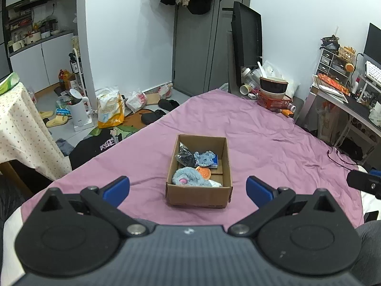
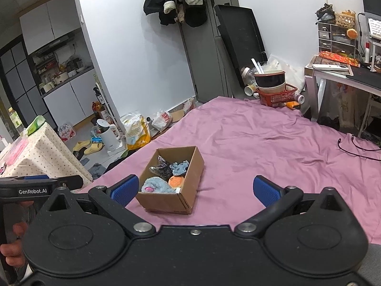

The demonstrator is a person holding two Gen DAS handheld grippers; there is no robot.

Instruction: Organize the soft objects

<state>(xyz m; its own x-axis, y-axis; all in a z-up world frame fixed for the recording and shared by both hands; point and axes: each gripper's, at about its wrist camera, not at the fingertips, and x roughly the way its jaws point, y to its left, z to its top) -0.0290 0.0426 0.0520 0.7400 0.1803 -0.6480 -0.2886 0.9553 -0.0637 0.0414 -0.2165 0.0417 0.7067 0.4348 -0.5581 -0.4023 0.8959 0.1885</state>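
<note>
A cardboard box (image 1: 198, 196) (image 2: 166, 202) stands on the purple bedsheet (image 1: 262, 138) (image 2: 262, 143). Inside lie a fluffy grey-blue plush (image 1: 189, 177) (image 2: 156, 184), an orange round plush (image 1: 203, 172) (image 2: 175, 181), a small blue-grey plush (image 1: 204, 157) (image 2: 179, 168) and a dark crinkled item (image 1: 184, 157) (image 2: 160, 168). My left gripper (image 1: 188, 189) hangs open just in front of the box, nothing between its blue pads. My right gripper (image 2: 195, 190) is open too, near the box's right side, holding nothing. The left gripper's body (image 2: 35, 188) shows at the right wrist view's left edge.
A red basket with stacked bowls (image 1: 273, 95) (image 2: 276, 90) sits at the bed's far corner. A black cable (image 2: 357, 147) lies on the sheet at right. Left of the bed are a cloth-covered table (image 1: 21, 124), a white kettle (image 1: 79, 112) and bags on the floor. A desk (image 2: 345, 76) stands right.
</note>
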